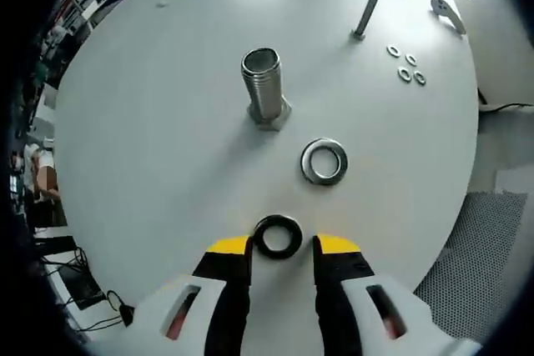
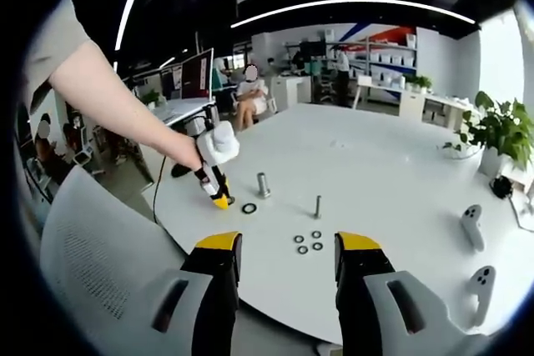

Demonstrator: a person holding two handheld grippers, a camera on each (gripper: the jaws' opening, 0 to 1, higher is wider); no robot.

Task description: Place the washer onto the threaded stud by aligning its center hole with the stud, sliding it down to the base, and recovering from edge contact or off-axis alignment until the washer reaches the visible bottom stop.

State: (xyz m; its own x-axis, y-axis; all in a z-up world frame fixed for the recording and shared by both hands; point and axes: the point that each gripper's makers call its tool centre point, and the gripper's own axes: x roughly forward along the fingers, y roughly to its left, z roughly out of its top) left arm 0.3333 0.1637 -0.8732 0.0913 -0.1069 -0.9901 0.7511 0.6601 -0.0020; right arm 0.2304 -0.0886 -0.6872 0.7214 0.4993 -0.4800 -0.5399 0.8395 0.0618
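Observation:
A wide threaded stud stands upright on its hex base on the white table. A silver washer lies flat just to its near right. Closer to me, a black washer lies on the table in the gap between the yellow tips of my left gripper, which is open and not clamping it. In the right gripper view, a person's arm holds the left gripper beside the black washer and the stud. My right gripper hovers open over the near table edge, holding nothing.
A thin stud and several small washers sit farther right, also seen as the thin stud and small washers. Two handheld controllers lie at the table's right. A mesh chair stands at the left.

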